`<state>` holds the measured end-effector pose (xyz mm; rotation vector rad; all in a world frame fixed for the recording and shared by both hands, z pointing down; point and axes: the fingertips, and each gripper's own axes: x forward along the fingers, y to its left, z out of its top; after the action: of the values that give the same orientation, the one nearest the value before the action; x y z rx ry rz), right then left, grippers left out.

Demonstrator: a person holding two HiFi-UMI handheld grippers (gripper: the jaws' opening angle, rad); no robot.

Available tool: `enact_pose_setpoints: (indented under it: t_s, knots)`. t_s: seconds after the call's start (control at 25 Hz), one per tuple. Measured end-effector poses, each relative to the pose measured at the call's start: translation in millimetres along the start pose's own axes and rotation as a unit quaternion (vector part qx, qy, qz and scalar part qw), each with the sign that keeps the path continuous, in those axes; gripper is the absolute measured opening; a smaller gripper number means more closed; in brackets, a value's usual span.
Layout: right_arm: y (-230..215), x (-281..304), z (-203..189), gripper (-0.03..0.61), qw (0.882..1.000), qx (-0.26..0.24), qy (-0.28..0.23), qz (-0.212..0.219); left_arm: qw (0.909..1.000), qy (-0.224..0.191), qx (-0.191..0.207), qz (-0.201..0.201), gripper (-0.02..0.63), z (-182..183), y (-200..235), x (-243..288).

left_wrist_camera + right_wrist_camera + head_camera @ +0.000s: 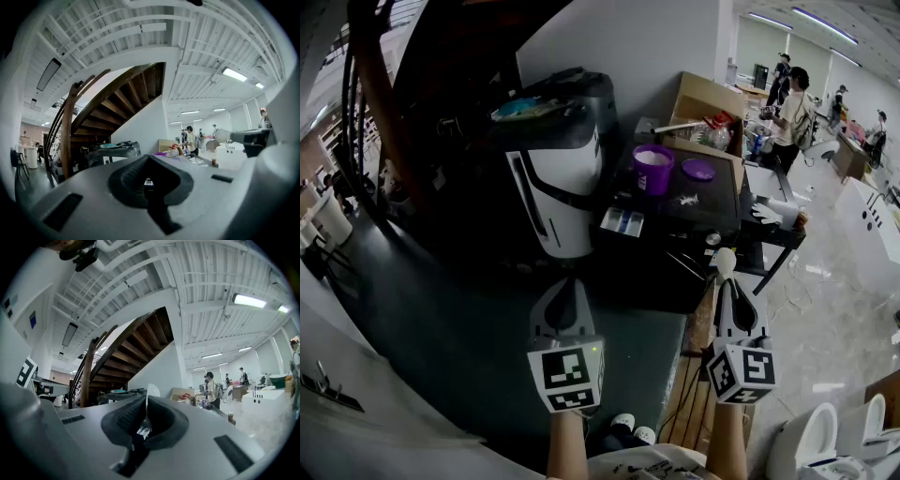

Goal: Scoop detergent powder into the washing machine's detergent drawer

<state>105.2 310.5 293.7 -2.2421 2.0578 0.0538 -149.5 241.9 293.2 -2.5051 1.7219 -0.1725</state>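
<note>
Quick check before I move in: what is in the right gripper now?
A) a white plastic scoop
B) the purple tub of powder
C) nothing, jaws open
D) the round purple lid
A: in the right gripper view, the right gripper has its jaws closed on a white plastic scoop, whose rounded end sticks up past the tips.
</note>
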Motion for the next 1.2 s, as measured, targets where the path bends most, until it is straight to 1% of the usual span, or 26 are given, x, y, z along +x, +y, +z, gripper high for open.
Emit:
enact_pose_setpoints:
  t_s: [0.44,0.56,0.72,1.2]
  knots:
    - [7,6,-3,0.02,1.0,0.003,0.001,0.001,1.0,0.002,-0.001,0.001,0.003,-4,10,4]
    - [11,11,-3,0.02,1.0,0.009,-0.002,0.005,1.0,0.002,-0.002,0.001,0.003,-4,14,8]
    - [15,19,-2,0.02,1.0,0.006,-0.006,0.003,1.0,0.0,-0.002,-0.001,0.003,-6,20,15]
    - [41,38,-15,0.02,1.0,0.01,-0.003,0.004,1.0,0.003,-0.003,-0.003,0.003,-20,47,31]
